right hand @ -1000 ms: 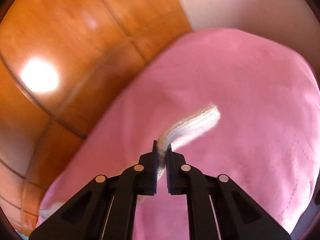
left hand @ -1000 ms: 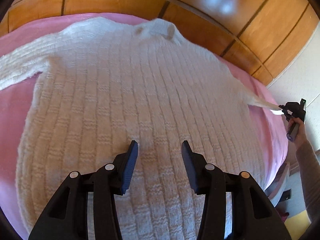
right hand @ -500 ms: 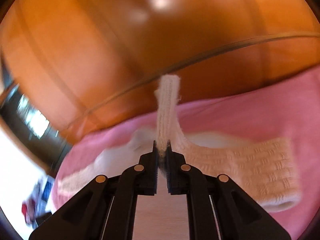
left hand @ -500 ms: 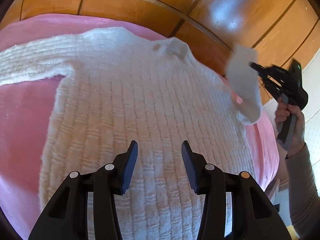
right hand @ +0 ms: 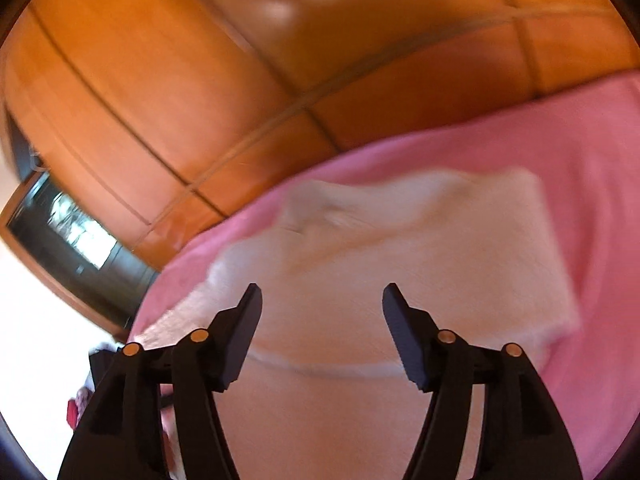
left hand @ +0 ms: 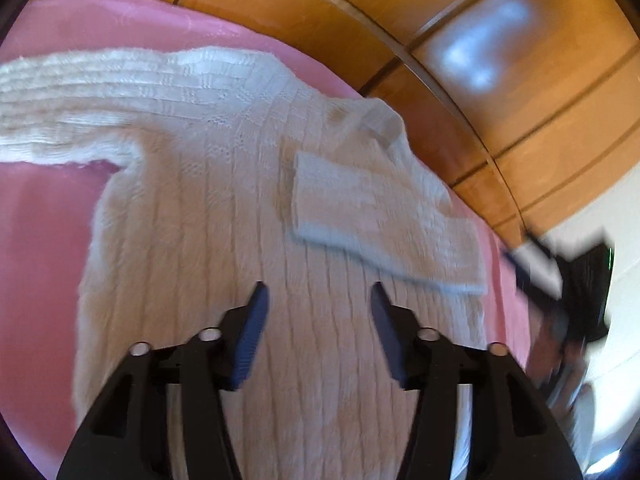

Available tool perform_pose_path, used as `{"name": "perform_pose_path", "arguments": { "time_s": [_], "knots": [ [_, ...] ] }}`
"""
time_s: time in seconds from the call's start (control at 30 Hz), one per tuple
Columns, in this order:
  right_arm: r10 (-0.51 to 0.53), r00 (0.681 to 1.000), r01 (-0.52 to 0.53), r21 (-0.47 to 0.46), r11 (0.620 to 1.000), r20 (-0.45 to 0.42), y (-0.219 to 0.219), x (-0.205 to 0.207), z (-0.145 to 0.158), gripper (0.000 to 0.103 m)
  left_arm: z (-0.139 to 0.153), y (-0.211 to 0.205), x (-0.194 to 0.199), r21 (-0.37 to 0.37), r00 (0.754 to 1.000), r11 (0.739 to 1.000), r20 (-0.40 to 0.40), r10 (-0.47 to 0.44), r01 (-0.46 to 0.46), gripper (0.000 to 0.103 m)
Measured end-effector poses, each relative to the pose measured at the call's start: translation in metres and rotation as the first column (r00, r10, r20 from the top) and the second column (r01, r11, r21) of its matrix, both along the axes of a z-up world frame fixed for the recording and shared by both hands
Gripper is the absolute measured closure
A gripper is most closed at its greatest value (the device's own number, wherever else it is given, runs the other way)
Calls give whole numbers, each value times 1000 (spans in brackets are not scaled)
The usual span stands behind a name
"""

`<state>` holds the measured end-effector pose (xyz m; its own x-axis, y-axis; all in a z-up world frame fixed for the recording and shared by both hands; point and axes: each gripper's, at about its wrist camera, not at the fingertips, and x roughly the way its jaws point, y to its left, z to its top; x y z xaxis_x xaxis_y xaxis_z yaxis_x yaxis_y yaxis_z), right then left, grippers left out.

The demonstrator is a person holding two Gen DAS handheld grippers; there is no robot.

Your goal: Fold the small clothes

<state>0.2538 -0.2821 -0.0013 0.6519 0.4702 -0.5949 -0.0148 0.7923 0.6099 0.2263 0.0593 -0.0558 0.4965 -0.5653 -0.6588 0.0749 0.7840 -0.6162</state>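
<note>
Your sweater lies flat on the bed, one sleeve folded across. Both hand-held grippers, left and right, are opening, empty; snag the knit and that sleeve could slide off.

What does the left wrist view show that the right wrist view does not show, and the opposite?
Only the left wrist view shows the outstretched sleeve lying flat on the sweater's far side, the collar, and the left gripper, jaws opening with nothing between them.

Only the right wrist view shows a dark framed opening beside the wooden panels.

Both show the white knitted sweater on the pink bedcover, its folded sleeve laid across the body, and the right gripper, opening and empty.
</note>
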Motion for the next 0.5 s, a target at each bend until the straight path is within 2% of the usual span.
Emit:
{"name": "perform_pose_path", "arguments": {
  "time_s": [0.17,0.2,0.27,0.3,0.37,0.5],
  "knots": [
    [-118,989,117,-21,993,-93,-50,-57,-26,31,-15,-13,38,-35,999,999,-51,-5,3,46],
    [-134,986,132,-19,991,-104,-56,-63,-29,31,-16,-20,45,-27,999,1000,-49,-10,9,50],
    [-171,977,170,-19,985,-126,-67,-72,-36,30,-16,-33,55,-2,999,999,-38,-37,37,73],
    [-186,974,185,-16,983,-131,-72,-75,-37,30,-14,-41,62,20,998,998,-28,-65,65,96],
    [-203,972,203,-10,979,-120,-73,-70,-35,30,-1,-47,67,62,998,996,23,-66,64,97],
    [-186,982,185,-12,983,-47,-66,-48,-17,30,56,-45,78,74,980,996,193,-58,44,97]
  ]
}}
